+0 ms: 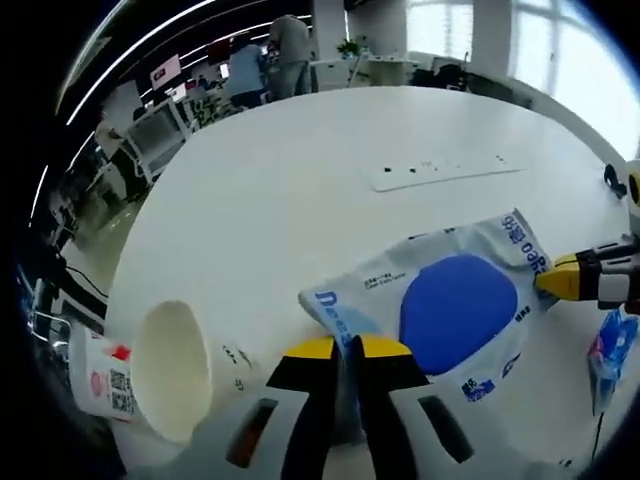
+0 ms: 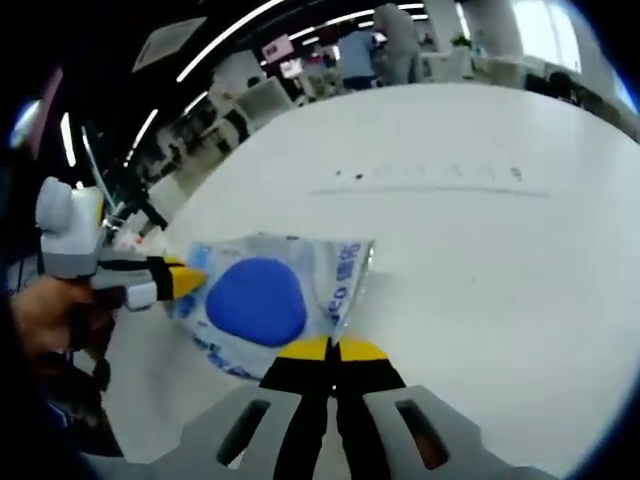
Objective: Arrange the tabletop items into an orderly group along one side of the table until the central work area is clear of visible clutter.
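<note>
Right now both grippers are pinching one flat plastic packet, white with blue print and a big blue oval in its middle, stretched between them over the white counter. In the left gripper view, the left gripper has its yellow-tipped jaws closed together on the packet's near edge, and the packet spreads away from it toward the right, where the right gripper comes in from the side and bites the far corner. In the right gripper view the same packet lies just ahead and to the left of the right gripper, whose jaws are pressed shut on its edge, while the left gripper clamps the opposite end, with a hand behind it. A white paper cup lies on its side near the counter's edge, left of the left gripper, touching a small white bottle with a red label. A flat white strip with dark marks lies farther out on the counter.
</note>
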Demonstrator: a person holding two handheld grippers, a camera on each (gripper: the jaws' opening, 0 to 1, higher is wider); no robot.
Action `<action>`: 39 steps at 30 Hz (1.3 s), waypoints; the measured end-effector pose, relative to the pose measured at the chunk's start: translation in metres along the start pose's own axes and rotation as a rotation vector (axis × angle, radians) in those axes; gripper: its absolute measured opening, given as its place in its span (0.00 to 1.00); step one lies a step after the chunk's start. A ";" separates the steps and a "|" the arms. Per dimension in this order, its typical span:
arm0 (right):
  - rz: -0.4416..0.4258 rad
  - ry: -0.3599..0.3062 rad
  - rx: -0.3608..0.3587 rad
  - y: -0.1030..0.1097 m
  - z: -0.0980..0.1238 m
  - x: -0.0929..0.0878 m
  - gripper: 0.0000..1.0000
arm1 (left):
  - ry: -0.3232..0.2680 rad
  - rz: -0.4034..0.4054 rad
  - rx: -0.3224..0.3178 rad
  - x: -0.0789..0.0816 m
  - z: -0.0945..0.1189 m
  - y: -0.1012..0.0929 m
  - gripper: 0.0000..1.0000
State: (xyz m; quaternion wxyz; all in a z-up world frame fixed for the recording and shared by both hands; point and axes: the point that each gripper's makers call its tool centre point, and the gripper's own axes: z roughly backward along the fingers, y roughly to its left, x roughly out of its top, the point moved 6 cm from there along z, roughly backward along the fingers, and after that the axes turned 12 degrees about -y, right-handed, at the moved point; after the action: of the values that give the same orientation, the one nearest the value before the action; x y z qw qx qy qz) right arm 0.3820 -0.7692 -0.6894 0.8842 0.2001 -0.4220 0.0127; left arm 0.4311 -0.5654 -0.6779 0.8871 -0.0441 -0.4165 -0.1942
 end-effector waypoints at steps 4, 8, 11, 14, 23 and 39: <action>-0.018 -0.008 0.000 0.001 0.000 -0.003 0.00 | 0.002 -0.027 0.020 0.005 0.001 0.003 0.07; -0.022 -0.009 -0.003 0.000 0.000 -0.004 0.00 | 0.006 -0.052 0.034 0.007 0.003 0.004 0.09; -0.018 -0.010 -0.003 0.000 -0.001 -0.002 0.00 | -0.009 -0.037 0.036 0.009 0.004 0.004 0.11; -0.008 -0.008 -0.001 0.001 -0.003 -0.001 0.00 | -0.001 -0.051 0.038 0.008 0.005 0.004 0.13; 0.009 -0.002 -0.002 0.004 -0.004 -0.001 0.00 | -0.003 -0.064 0.051 0.009 0.009 0.005 0.17; 0.080 -0.025 -0.025 -0.001 0.005 0.002 0.16 | -0.032 -0.077 0.047 0.018 0.024 0.003 0.24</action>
State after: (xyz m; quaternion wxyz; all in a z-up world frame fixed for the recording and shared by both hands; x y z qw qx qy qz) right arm 0.3802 -0.7719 -0.6852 0.8800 0.1721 -0.4408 0.0401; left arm 0.4248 -0.5627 -0.6485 0.8730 -0.0102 -0.4365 -0.2174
